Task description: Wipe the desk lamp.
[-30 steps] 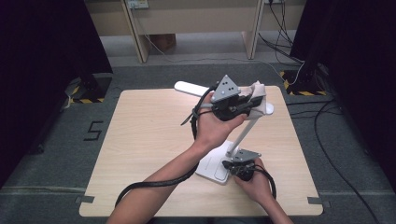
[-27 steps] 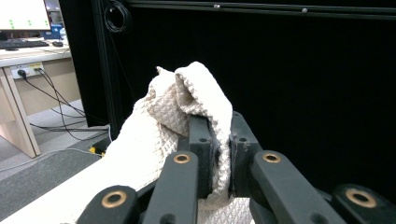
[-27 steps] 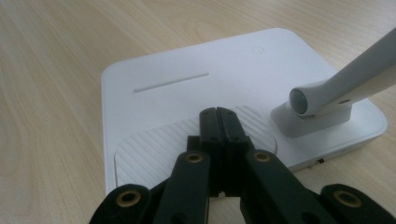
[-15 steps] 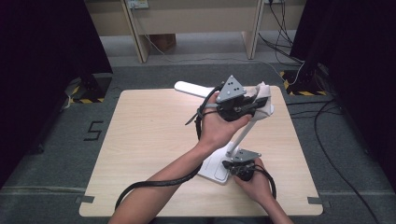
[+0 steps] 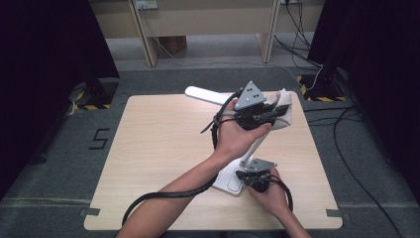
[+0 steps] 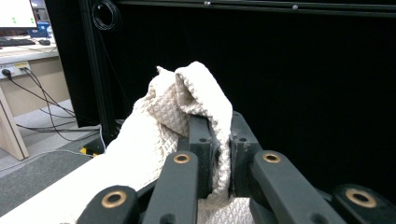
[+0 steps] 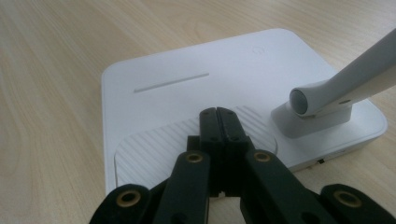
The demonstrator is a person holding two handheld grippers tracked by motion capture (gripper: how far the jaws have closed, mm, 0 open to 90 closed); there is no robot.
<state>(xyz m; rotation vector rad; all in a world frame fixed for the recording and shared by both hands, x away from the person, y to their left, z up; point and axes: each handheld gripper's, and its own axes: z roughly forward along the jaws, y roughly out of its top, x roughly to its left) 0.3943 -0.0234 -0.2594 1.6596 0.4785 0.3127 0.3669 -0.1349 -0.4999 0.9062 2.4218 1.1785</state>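
Here, left claw (image 6: 218, 154) grasping white cloth (image 6: 187, 102), right claw (image 7: 223, 122) clenched on unlabelled lamp base (image 7: 187, 70).

Both arms reach in from the near edge, each hand bearing a gripper.

The left hand (image 5: 237, 139) is raised on an extended forearm, its left gripper (image 5: 277, 113) level, jaws closed on something. The right hand (image 5: 270, 193) sits low and near, its right gripper (image 7: 218, 116) angled downward with jaws fully closed together.
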